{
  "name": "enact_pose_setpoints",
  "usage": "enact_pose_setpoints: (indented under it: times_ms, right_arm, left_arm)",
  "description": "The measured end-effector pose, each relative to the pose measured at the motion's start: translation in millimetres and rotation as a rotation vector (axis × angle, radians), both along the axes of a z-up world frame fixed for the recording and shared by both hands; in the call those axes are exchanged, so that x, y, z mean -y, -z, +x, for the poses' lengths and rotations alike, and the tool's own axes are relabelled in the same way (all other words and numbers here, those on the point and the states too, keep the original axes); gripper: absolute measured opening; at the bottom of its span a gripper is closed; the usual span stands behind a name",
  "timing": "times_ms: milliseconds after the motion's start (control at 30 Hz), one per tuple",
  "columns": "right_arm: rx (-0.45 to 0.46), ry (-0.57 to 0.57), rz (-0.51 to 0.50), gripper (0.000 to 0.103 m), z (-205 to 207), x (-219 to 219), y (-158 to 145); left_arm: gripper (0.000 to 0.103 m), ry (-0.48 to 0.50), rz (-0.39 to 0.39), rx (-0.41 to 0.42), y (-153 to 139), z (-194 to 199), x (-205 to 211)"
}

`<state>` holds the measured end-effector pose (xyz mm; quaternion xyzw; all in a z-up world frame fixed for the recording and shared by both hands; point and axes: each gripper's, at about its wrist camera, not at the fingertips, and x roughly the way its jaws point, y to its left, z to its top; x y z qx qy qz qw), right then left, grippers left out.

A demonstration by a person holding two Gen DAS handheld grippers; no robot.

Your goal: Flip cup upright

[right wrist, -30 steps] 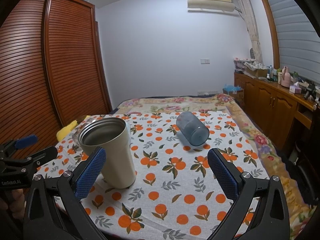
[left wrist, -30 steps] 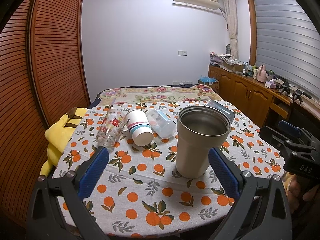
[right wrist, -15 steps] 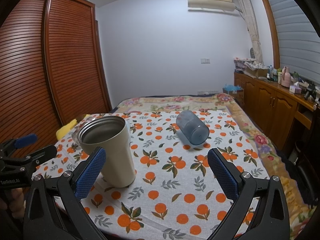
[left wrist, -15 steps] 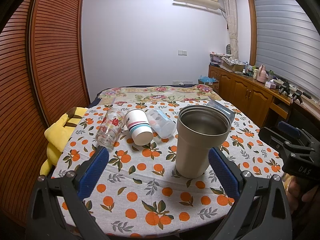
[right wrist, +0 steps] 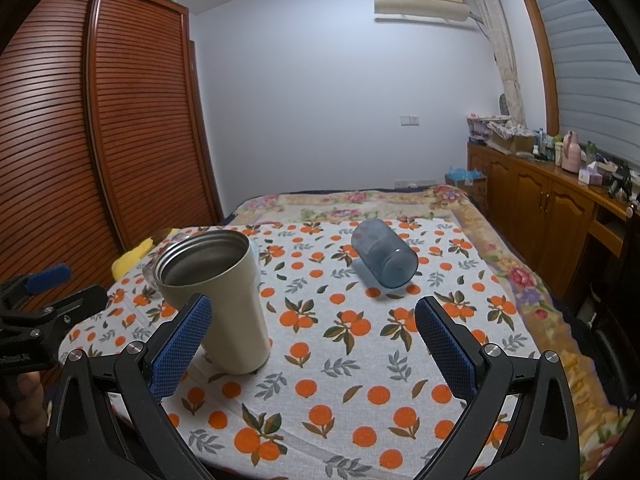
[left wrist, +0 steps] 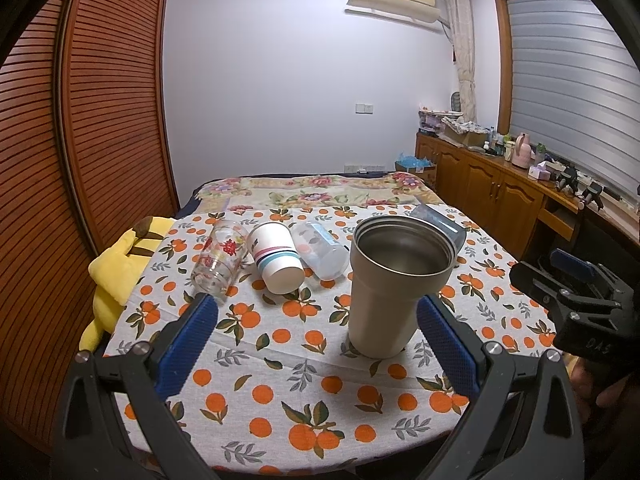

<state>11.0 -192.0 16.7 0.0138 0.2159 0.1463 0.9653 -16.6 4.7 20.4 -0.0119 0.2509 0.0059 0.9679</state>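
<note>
Both tools, left (left wrist: 316, 340) and right (right wrist: 310, 340), hang spread and empty. The steel tumbler (left wrist: 394, 286) stands upright on the counter (right wrist: 340, 364); the blue plastic cup (right wrist: 384, 258) lies sideways, likely to roll away if nudged off-centre.

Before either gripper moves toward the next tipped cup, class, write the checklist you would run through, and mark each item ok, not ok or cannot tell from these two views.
1. Metal tumbler standing upright, mouth up: ok.
2. Left gripper open and holding nothing: ok.
3. Right gripper open and holding nothing: ok.
4. Blue cup upright: not ok, it lies on its side on the tablecloth.
5. Glass with red flowers, striped paper cup and clear plastic cup upright: not ok, all three lie on their sides.
6. Tipped cups empty, so nothing will spill: cannot tell.
</note>
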Motion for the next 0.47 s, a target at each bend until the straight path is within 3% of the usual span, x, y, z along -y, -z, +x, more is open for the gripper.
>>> enact_pose_setpoints:
  times_ms: [467]
  right_arm:
    - [0.0, 0.0, 0.0, 0.103, 0.5, 0.0, 0.5]
  left_arm:
    - [0.101, 0.001, -0.005, 0.003, -1.1, -1.6, 0.5]
